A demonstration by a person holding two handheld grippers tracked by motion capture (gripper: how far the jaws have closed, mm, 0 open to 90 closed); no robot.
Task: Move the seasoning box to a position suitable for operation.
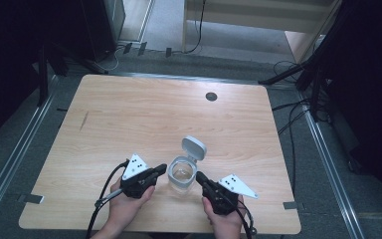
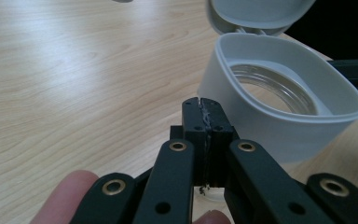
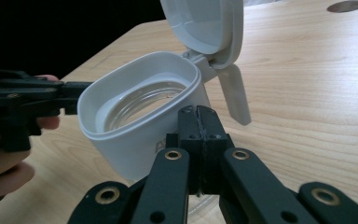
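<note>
White plastic container with glass insert (image 1: 181, 175) sits lid-up (image 1: 194, 147) on wooden desk (image 1: 129, 109). Left gripper (image 1: 161, 169) and right gripper (image 1: 199, 176) flank it, both closed on nothing (goal unknown; nothing grasped yet).

Left tongs (image 1: 162, 169) and right tongs (image 1: 199, 176) both closed, tips facing inward.

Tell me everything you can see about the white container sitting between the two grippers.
The white container looks like matte plastic, with a rounded-square rim and a clear glass-like ring inside. Its hinged lid stands open at the far side, a latch tab hanging from the hinge. It sits upright on the wooden table, near the person's edge. The left gripper and right gripper, both with jaws closed, flank it; actual contact cannot be told.
</note>
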